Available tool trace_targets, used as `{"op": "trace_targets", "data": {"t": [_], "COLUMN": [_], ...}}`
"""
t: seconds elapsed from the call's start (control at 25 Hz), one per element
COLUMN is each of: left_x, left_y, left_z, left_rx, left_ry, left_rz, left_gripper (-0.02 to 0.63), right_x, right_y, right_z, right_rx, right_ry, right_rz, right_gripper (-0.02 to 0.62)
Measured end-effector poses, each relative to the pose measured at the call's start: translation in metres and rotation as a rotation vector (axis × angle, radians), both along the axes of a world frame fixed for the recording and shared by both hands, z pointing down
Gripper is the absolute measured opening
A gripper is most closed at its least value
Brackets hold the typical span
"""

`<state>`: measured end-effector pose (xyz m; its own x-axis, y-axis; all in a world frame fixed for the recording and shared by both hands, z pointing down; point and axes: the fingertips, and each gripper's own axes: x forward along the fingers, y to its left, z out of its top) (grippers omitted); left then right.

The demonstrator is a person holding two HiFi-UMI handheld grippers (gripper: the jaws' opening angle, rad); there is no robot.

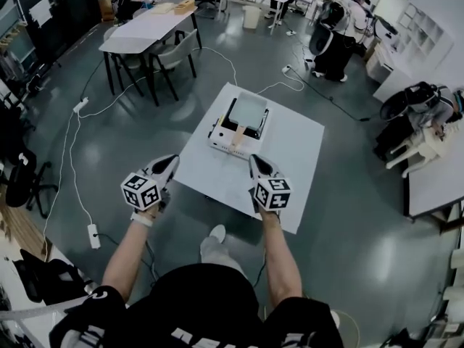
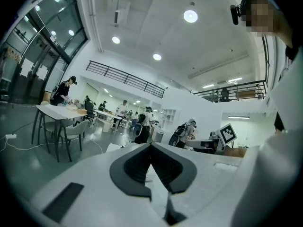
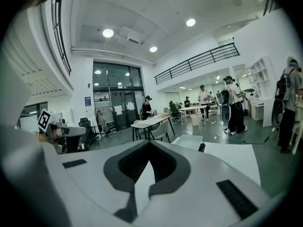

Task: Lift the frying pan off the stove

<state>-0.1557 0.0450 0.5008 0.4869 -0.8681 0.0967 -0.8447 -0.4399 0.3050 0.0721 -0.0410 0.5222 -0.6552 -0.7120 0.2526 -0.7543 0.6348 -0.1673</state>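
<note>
A square grey frying pan (image 1: 249, 112) sits on a white portable stove (image 1: 226, 144), its wooden handle (image 1: 238, 135) pointing toward me. The stove stands on a low white table (image 1: 297, 147). My left gripper (image 1: 173, 159) hovers at the table's near left edge, shut and empty. My right gripper (image 1: 254, 159) hovers over the table's near edge, just short of the handle, also shut and empty. In the left gripper view the left gripper (image 2: 151, 146) has its jaws meeting at the tips. The right gripper (image 3: 149, 144) looks the same in the right gripper view, with the pan (image 3: 190, 142) a little ahead to the right.
A table with chairs (image 1: 148, 35) stands at the back left. White cables and a power strip (image 1: 93, 235) run across the floor at left. People stand at the back right (image 1: 337, 38). A dark office chair (image 1: 22, 183) is at far left. My shoe (image 1: 216, 233) is below the table.
</note>
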Motion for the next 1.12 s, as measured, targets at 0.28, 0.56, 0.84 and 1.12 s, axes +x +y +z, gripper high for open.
{"op": "trace_targets", "data": {"t": [0.28, 0.56, 0.84, 1.12], "left_x": [-0.001, 0.003, 0.011, 0.017], "left_y": [-0.082, -0.136, -0.159, -0.170], "left_z": [0.001, 0.008, 0.011, 0.015], "left_rx": [-0.001, -0.010, -0.013, -0.017], "left_ry": [-0.025, -0.033, -0.032, -0.025], "left_rz": [0.076, 0.119, 0.138, 0.148], "left_gripper": [-0.003, -0.003, -0.003, -0.003], "right_x": [-0.014, -0.010, -0.009, -0.007], "right_y": [-0.079, -0.131, -0.157, -0.166], "right_z": [0.011, 0.024, 0.023, 0.023], "right_rx": [-0.022, -0.067, -0.070, -0.071], "right_ry": [0.016, 0.026, 0.027, 0.019], "right_rz": [0.015, 0.035, 0.032, 0.033], "right_gripper": [-0.005, -0.005, -0.005, -0.005]}}
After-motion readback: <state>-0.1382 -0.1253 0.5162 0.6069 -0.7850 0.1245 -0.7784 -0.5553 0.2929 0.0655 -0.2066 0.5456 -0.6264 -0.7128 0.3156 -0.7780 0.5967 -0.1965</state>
